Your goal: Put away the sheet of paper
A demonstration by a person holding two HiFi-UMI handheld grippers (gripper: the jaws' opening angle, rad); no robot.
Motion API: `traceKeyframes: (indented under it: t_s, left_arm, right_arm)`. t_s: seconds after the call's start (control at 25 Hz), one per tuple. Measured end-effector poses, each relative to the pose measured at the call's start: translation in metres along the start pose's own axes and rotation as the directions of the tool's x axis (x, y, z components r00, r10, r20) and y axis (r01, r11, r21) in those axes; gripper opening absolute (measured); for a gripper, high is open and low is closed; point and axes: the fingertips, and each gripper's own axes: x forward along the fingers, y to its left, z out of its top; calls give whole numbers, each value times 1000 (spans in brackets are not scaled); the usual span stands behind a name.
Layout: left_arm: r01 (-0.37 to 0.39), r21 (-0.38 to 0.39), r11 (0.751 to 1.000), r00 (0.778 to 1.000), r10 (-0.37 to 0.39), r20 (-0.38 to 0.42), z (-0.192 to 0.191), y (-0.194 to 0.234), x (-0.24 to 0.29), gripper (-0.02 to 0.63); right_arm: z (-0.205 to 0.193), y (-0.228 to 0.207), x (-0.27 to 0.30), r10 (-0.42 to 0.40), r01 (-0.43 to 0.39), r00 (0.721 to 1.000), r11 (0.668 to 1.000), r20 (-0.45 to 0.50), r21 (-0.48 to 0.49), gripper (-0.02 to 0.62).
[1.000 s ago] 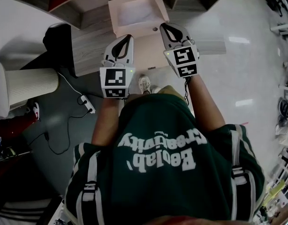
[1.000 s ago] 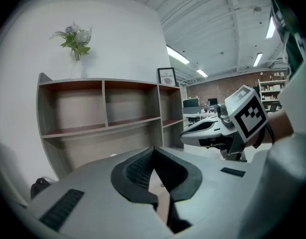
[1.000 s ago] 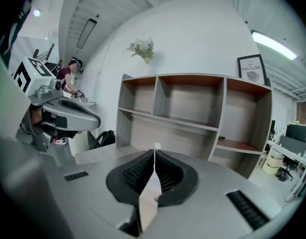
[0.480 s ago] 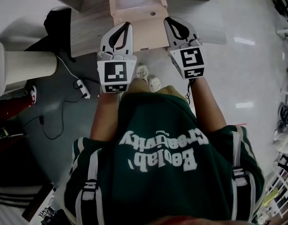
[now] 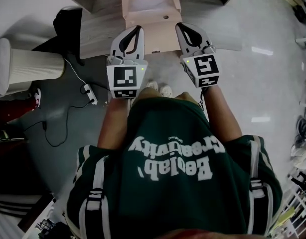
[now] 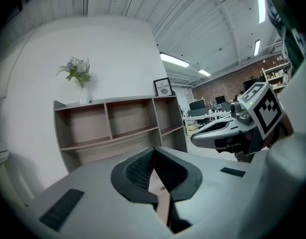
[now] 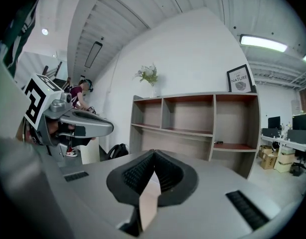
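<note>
A pale pink sheet of paper (image 5: 152, 19) hangs stretched between my two grippers, in front of a grey wooden shelf unit (image 5: 99, 30). My left gripper (image 5: 136, 29) is shut on the sheet's near left corner. My right gripper (image 5: 183, 26) is shut on its near right corner. In the left gripper view the sheet (image 6: 162, 200) shows edge-on between the closed pads of the gripper (image 6: 153, 150). The right gripper view shows the same: a thin edge of the sheet (image 7: 147, 203) pinched in the gripper (image 7: 154, 152). The empty open shelves (image 7: 193, 126) stand ahead.
A white ribbed cylinder (image 5: 33, 66) stands on the floor to the left, with a black bag (image 5: 68, 20) and a power strip with its cable (image 5: 91, 95) near it. On top of the shelf unit are a vase of flowers (image 6: 79, 76) and a framed picture (image 6: 164, 87).
Both grippers have kept their hold on the sheet and come level with each other. The shelf and sheet have shifted up in the head view.
</note>
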Motion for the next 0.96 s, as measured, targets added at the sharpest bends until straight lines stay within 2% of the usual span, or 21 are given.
traceKeyframes:
  t_s: [0.12, 0.4, 0.96]
  left_arm:
    - [8, 5, 1000, 1000, -8, 7, 2, -5, -1, 17]
    - [6, -3, 1000, 1000, -6, 9, -2, -5, -2, 17]
    - [11, -2, 1000, 1000, -11, 15, 0, -13, -4, 17]
  right_arm:
    - [3, 3, -3, -11, 11, 1000, 999, 12, -38, 32]
    - [2, 1, -5, -27, 28, 999, 998, 17, -63, 32]
    - [2, 0, -16, -35, 37, 999, 997, 18, -69, 34]
